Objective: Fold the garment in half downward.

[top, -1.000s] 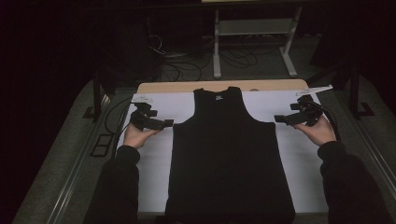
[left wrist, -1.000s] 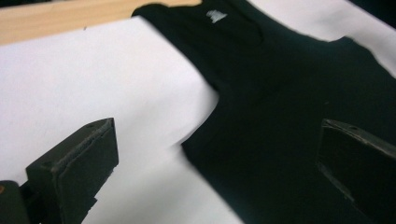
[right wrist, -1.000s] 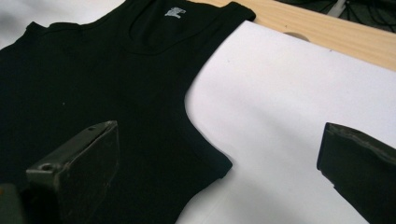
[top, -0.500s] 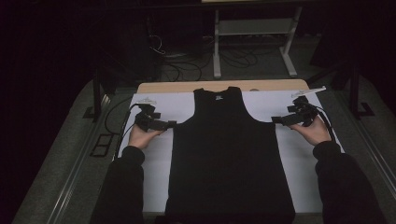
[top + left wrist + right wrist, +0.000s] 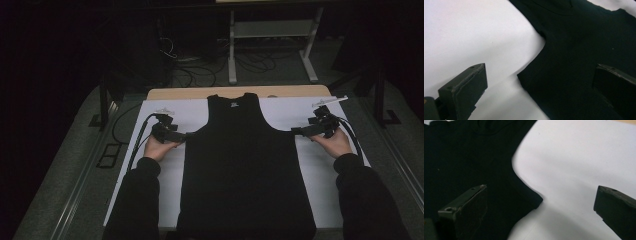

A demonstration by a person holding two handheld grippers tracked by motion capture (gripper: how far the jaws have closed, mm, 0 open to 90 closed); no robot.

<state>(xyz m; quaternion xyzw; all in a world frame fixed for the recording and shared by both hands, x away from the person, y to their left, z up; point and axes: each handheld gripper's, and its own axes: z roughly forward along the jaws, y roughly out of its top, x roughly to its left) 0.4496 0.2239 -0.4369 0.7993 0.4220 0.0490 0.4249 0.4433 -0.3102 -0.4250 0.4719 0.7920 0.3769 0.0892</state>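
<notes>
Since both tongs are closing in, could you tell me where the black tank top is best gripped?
Grip the black tank top at its two underarm corners, each from its own outer side. The corners jut over the white sheet, and the open left tongs and right tongs already straddle them.

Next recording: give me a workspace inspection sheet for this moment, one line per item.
Surface: white sheet over a wooden table.
Job's things: black tank top spread flat, neck away from the person.
Clutter: nothing seen.
Grippers: left gripper and right gripper, jaws open, at the armhole corners.
Cables: one cable from the left gripper; floor cables beyond.
Surroundings: dark; white stand behind.
</notes>
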